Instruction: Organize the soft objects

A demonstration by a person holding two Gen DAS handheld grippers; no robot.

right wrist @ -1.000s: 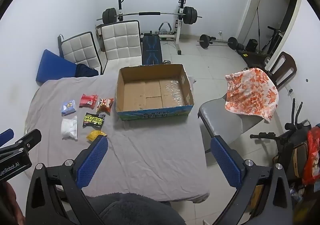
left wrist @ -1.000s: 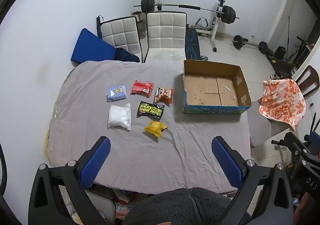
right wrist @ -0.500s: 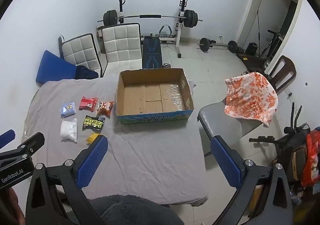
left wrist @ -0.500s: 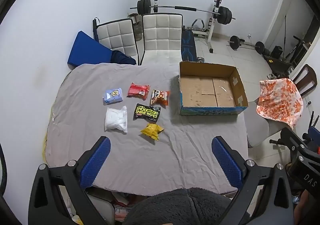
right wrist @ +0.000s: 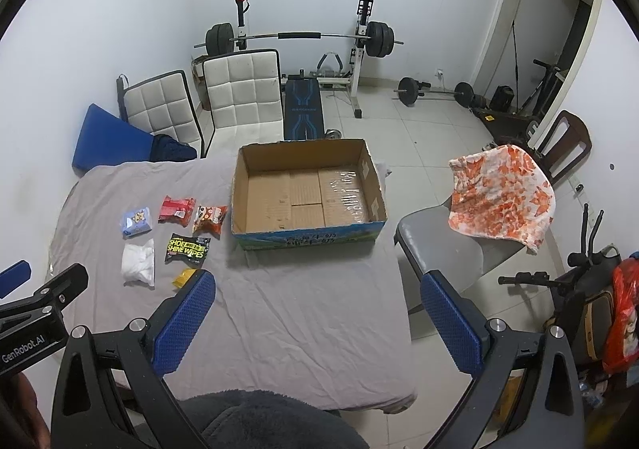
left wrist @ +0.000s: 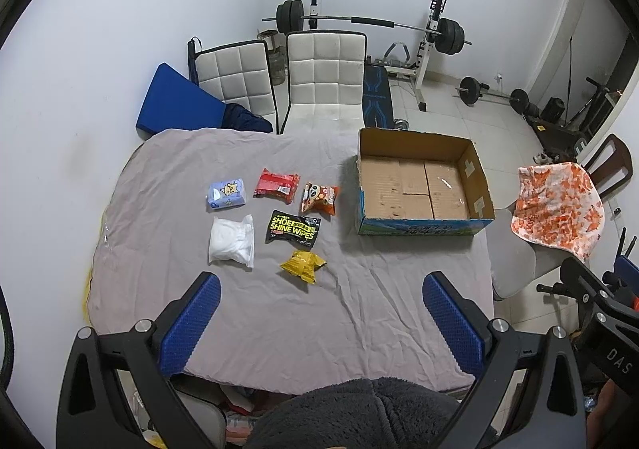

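Several soft packs lie on the grey-covered table (left wrist: 279, 313): a blue tissue pack (left wrist: 226, 192), a red pack (left wrist: 277, 185), an orange snack bag (left wrist: 319, 198), a black shoe-wipes pack (left wrist: 293, 228), a white pack (left wrist: 231, 238) and a yellow packet (left wrist: 302, 266). An open cardboard box (left wrist: 419, 185) stands to their right with nothing in it. My left gripper (left wrist: 319, 321) is open, high above the near table edge. My right gripper (right wrist: 317, 319) is open too, over the table's near right. The box (right wrist: 307, 193) and the packs also show in the right wrist view.
Two white chairs (left wrist: 325, 77) stand behind the table, with a blue cushion (left wrist: 175, 105) at the left. A grey chair with an orange-patterned cloth (left wrist: 559, 205) stands at the right. A barbell rack (left wrist: 371, 23) and weights fill the back of the room.
Both views have pulled back and risen a little, so the table and packs appear slightly lower and further. Both grippers stay open. Nothing on the table has moved.
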